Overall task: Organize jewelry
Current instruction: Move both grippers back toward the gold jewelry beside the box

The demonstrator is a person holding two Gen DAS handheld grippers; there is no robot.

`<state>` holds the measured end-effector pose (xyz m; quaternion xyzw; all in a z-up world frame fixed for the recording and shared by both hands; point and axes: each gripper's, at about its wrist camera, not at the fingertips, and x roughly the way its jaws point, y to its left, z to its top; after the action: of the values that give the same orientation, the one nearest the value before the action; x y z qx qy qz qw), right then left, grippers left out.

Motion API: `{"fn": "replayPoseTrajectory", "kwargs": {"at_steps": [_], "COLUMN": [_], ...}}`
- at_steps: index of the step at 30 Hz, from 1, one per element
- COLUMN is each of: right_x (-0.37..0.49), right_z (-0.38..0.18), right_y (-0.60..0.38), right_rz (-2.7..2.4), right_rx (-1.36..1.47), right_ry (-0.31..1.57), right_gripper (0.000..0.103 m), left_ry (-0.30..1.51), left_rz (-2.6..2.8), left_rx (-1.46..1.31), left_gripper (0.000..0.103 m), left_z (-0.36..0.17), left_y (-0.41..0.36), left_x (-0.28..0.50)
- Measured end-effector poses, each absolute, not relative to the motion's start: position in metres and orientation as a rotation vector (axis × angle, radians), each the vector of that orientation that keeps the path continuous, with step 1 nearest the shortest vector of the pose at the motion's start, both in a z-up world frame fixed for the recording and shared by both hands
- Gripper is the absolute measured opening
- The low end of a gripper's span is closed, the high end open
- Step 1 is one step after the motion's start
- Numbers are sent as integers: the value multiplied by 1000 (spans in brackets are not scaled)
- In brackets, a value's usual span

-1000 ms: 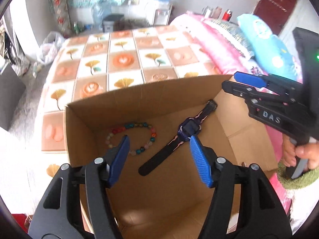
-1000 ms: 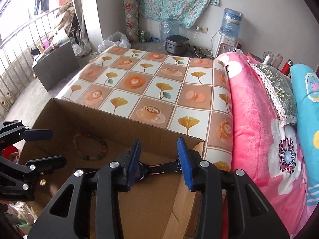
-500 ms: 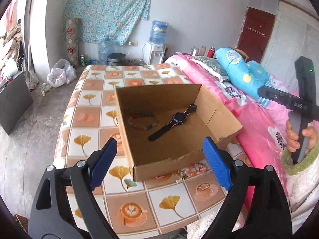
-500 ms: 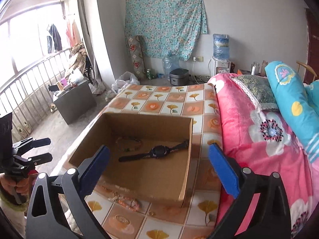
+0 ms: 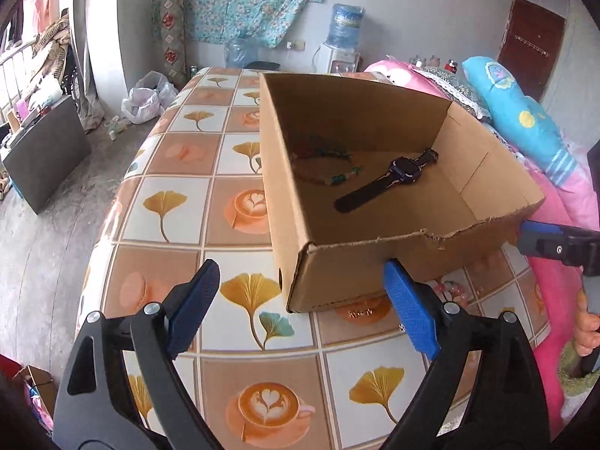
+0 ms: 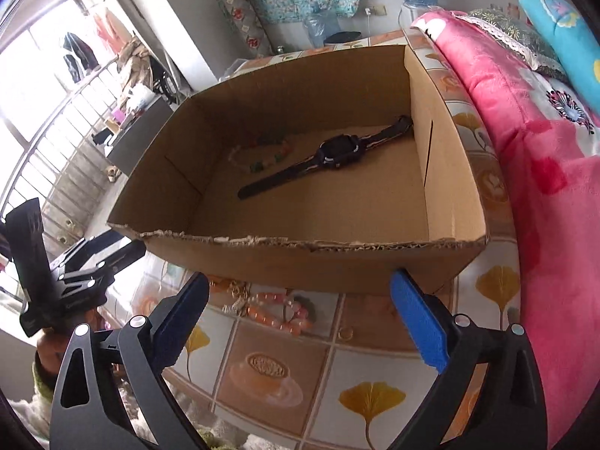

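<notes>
the counter [image 5: 168, 202], covered with an oilcloth of ginkgo leaves and coffee cups in orange and white squares, carries everything, and a bed with a pink flowered blanket [image 6: 543, 142] stands against its side. on the counter sits a wide, open brown cardboard box [image 6: 300, 262] with a torn front rim; it seems to be the collecting place, so what is already sorted lies inside. there a black wristwatch with a dark square face [image 6: 333, 153] lies flat and slanted on the floor of the box, and a bracelet of mixed coloured beads [image 6: 258, 155] lies just beside it, toward the far left corner.

the left tongs [image 5: 300, 307] hang over the counter at the near left corner of the box, their blue pads spread wide with nothing between them. the right tongs [image 6: 300, 322] are released as well, jaws wide and empty, and point down at the counter in front of the box.

there the remaining pieces lie loose: a bracelet of pale orange and pink beads [image 6: 279, 313], a small pale metal clip [image 6: 234, 305] beside it, and what looks like a small ring [image 6: 345, 333], though it is too tiny to be sure. probably these go next into the box.
</notes>
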<state>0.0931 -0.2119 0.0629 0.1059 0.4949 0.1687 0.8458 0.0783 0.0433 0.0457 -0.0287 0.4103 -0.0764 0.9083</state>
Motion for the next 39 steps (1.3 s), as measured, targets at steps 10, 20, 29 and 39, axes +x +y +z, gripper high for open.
{"fn": "replayPoseTrajectory", "kwargs": {"at_steps": [10, 20, 29, 39], "right_x": [89, 37, 23, 13], "right_z": [66, -1, -7, 0], "right_y": [-218, -224, -217, -218], "right_rz": [268, 111, 123, 172], "right_rx": [212, 11, -83, -74], "right_ry": [1021, 1218, 1101, 1011], "right_gripper": [95, 96, 96, 96], "left_ry": [827, 972, 961, 958], "left_rz": [-192, -187, -162, -179], "left_rx": [-37, 138, 119, 113], "left_gripper": [86, 86, 96, 96], "left_z": [40, -24, -31, -32], "left_y": [40, 5, 4, 7], "left_x": [74, 34, 34, 37]}}
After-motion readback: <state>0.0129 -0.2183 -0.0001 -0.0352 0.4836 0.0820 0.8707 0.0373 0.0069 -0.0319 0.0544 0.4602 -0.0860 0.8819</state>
